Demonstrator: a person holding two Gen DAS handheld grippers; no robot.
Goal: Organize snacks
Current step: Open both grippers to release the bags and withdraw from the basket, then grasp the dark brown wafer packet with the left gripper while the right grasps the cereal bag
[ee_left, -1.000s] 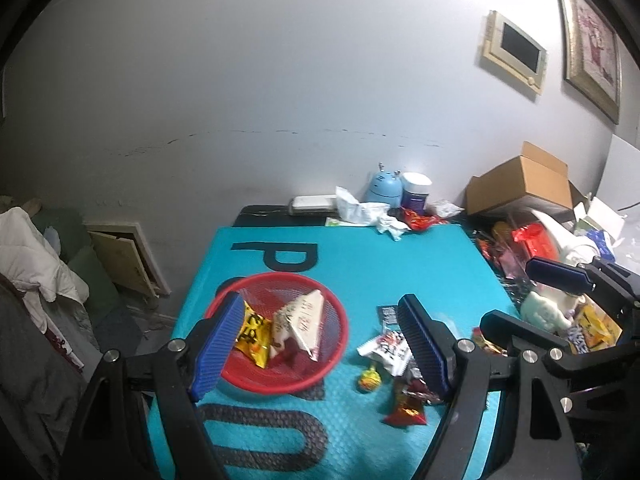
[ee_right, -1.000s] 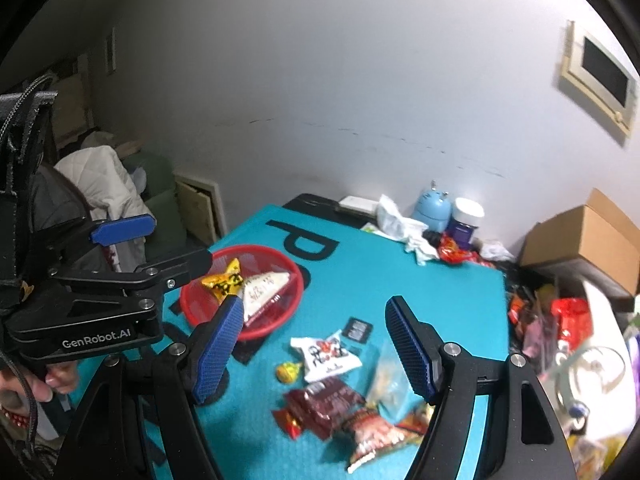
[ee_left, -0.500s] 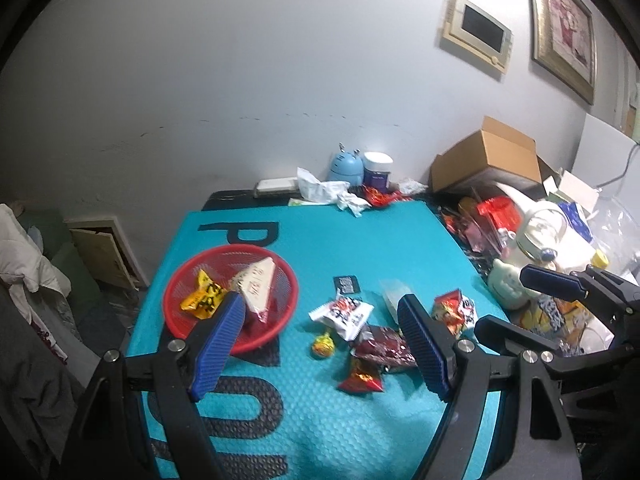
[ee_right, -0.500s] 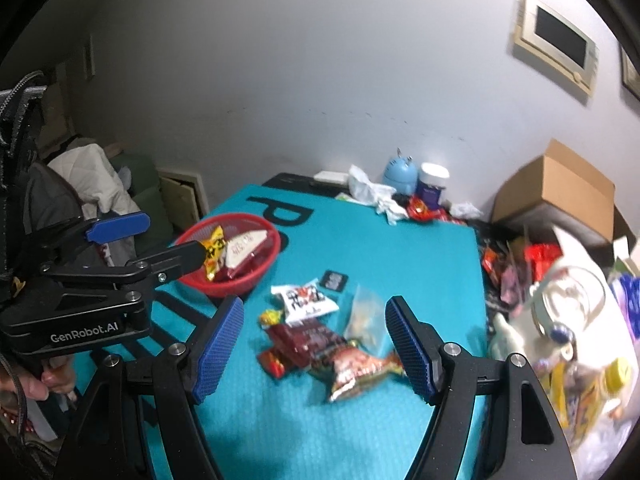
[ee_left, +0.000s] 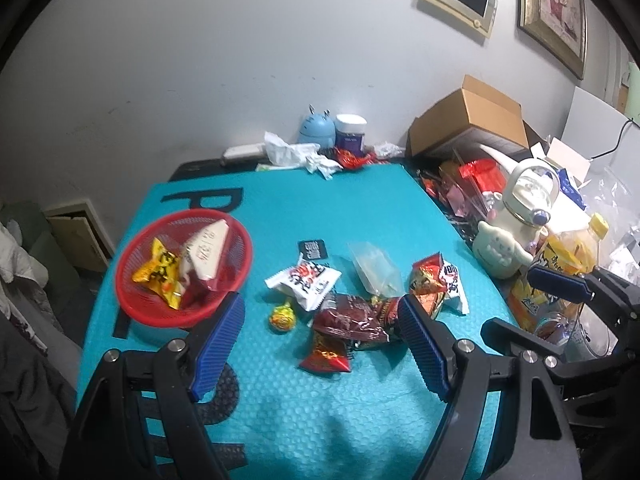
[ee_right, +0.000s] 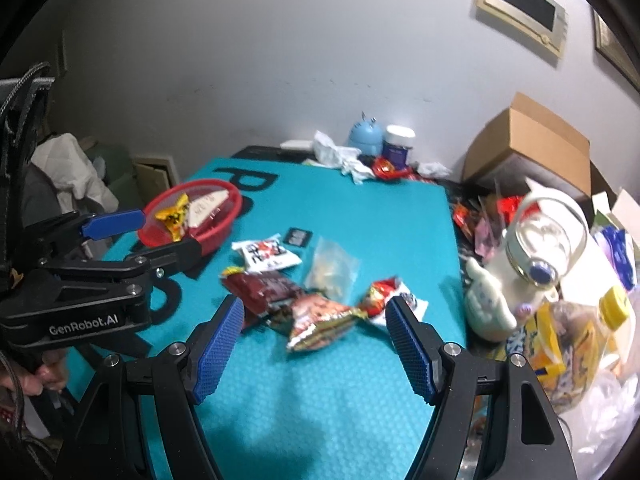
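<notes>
From the left wrist, the left gripper (ee_left: 320,344), jaws spread and empty, has dropped closer to the loose shiny snack packets (ee_left: 352,320), ready to pick. The round red mesh basket (ee_left: 132,304) holds two packets. The right wrist shows the right gripper (ee_right: 314,346) spread, empty, and a hand (ee_right: 36,376).

Right claw (ee_right: 314,340) open, empty, above snack packets (ee_right: 320,316)

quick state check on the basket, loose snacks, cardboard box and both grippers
red basket: upright, two packets inside
loose snacks: scattered on the teal mat, outside the basket
cardboard box: flaps open
left gripper: open, empty
right gripper: open, empty
</notes>
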